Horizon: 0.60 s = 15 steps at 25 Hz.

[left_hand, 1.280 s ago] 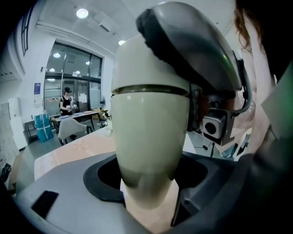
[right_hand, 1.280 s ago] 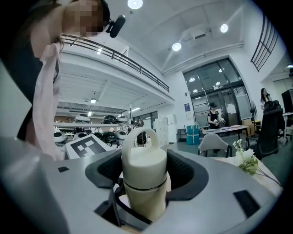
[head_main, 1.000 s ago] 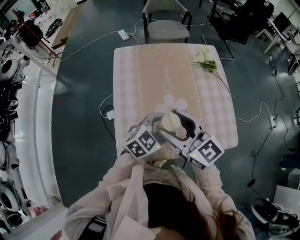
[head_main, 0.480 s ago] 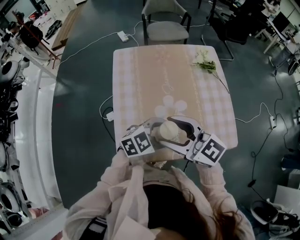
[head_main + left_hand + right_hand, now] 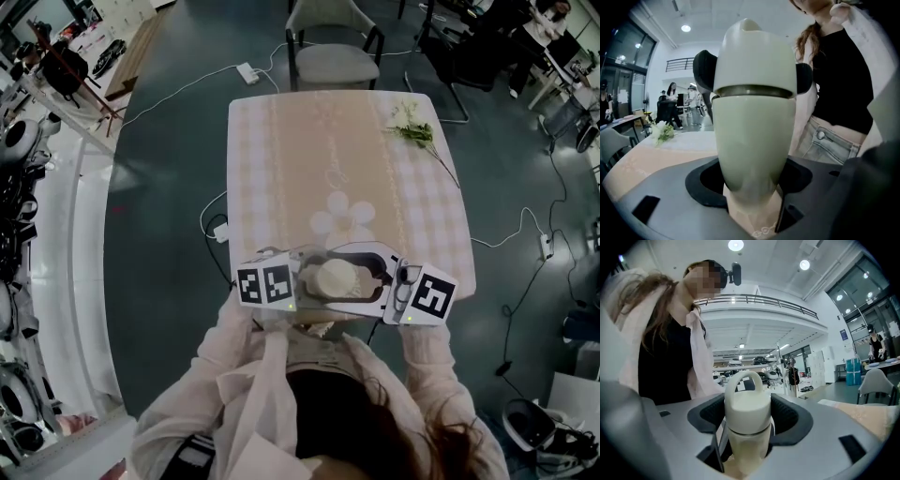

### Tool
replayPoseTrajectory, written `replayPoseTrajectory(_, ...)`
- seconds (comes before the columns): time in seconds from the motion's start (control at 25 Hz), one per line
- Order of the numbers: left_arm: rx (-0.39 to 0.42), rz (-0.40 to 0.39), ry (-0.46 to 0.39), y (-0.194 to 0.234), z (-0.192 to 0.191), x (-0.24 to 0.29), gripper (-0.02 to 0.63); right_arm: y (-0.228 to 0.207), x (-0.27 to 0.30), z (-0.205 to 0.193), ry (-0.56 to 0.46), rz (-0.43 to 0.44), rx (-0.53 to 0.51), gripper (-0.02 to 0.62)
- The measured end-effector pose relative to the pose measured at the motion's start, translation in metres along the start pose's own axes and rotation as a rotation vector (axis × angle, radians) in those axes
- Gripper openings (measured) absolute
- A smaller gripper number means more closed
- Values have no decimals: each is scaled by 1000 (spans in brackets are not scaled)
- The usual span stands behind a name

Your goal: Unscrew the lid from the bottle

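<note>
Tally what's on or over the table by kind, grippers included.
Grippers: 2, the left gripper with jaws on the bottle body and the right gripper with jaws on the lid
Bottle: 1
Lid: 1, on the bottle
Flower sprig: 1
Total: 5

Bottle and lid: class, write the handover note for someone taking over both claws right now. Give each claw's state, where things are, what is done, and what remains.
Claws: left claw is shut on the bottle, low on its body. Right claw is shut on the lid, from the opposite side.
Place: the bottle is upright at the near edge of the table. Whether it rests on the table cannot be told.
Done: both grips are set.
Left: the lid is still seated on the bottle. Twist it off while the body is held firm.
</note>
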<state>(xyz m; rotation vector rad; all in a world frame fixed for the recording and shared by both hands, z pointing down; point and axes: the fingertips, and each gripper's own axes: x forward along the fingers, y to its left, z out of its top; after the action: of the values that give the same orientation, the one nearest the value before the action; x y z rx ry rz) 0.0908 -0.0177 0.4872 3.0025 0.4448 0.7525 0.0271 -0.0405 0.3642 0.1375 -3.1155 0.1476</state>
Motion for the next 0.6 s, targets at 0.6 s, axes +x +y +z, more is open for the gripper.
replayPoseTrajectory(0.6, -58, 152, -47, 26, 3, -7, 316, -16, -13, 11, -87, -136, -2, 328)
